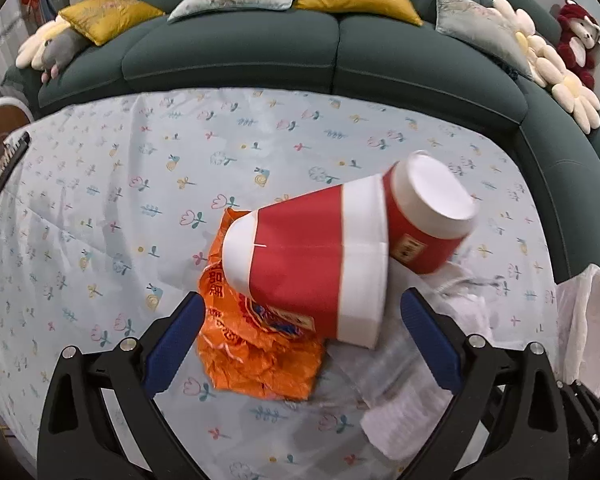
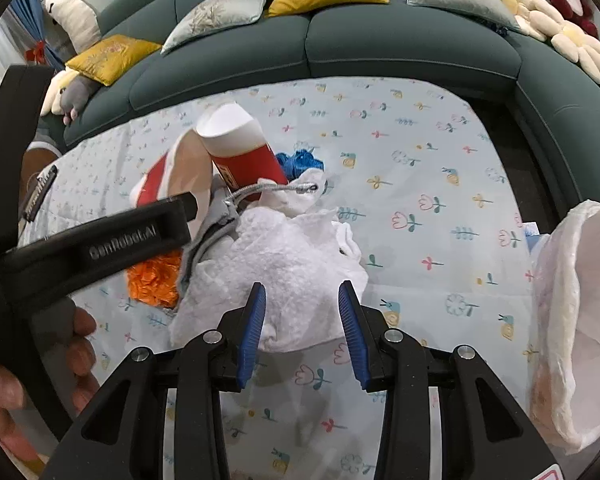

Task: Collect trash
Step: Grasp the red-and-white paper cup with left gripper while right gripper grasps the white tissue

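Two red-and-white paper cups lie on their sides on the flowered cloth, a large one (image 1: 308, 256) and a smaller one (image 1: 428, 220) behind it. An orange crumpled wrapper (image 1: 256, 344) lies under the large cup. My left gripper (image 1: 304, 320) hangs open over them, its blue pads on either side of the wrapper and the cup's rim without touching them. Crumpled white paper towel (image 2: 292, 256) lies just ahead of my right gripper (image 2: 302, 320), whose jaws stand partly apart above its near edge, open. The cups (image 2: 236, 148) and the wrapper (image 2: 156, 276) lie to its left.
A white plastic bag (image 2: 576, 312) gapes open at the right edge of the cloth. A grey cord (image 2: 260, 190) and a blue bundle (image 2: 300, 162) lie behind the towel. A green sofa (image 1: 236, 48) with cushions curves around the far side. A hand (image 2: 76, 344) holds the left tool's black housing (image 2: 100, 240).
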Action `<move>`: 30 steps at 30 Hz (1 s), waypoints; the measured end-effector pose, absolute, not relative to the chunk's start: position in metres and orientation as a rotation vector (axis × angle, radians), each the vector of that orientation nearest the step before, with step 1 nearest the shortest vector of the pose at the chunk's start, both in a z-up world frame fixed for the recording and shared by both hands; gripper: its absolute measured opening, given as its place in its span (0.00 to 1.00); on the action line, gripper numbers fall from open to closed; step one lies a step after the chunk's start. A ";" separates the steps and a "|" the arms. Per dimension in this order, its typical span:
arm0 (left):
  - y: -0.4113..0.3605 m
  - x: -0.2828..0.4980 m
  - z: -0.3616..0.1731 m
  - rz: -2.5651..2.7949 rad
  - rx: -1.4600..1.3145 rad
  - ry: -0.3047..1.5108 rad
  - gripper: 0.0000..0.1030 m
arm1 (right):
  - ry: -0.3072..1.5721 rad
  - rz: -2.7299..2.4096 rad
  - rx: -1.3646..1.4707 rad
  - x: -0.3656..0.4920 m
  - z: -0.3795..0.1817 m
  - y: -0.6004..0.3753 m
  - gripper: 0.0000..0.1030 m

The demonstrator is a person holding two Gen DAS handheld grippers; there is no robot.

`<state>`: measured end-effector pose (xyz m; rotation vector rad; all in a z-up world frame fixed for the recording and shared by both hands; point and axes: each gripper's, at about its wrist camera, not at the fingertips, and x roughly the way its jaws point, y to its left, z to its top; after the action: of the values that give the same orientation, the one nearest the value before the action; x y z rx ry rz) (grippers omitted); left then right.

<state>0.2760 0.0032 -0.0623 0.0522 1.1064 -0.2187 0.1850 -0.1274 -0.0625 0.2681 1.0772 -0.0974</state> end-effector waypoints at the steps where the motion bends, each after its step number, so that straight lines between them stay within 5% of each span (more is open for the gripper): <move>1: 0.004 0.277 -0.064 -0.217 0.046 1.111 0.91 | 1.081 -0.095 0.269 0.186 -0.065 -0.127 0.36; 3: 0.005 0.279 -0.066 -0.217 0.036 1.115 0.88 | 1.086 -0.097 0.266 0.188 -0.069 -0.126 0.33; 8: 0.002 0.278 -0.068 -0.247 0.028 1.130 0.59 | 1.086 -0.095 0.264 0.186 -0.071 -0.124 0.12; 19: 0.008 0.251 -0.043 -0.248 0.028 1.075 0.11 | 1.014 -0.109 0.290 0.154 -0.035 -0.141 0.06; 23: 0.014 0.238 -0.030 -0.247 0.017 1.046 0.02 | 0.986 -0.114 0.307 0.140 -0.021 -0.149 0.06; 30: 0.012 0.213 -0.004 -0.261 0.012 0.999 0.02 | 0.935 -0.135 0.321 0.117 0.003 -0.165 0.06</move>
<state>0.2125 0.0125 -0.0042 0.0116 0.9994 -0.2612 0.1170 -0.1651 0.0029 0.3206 0.9354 -0.1345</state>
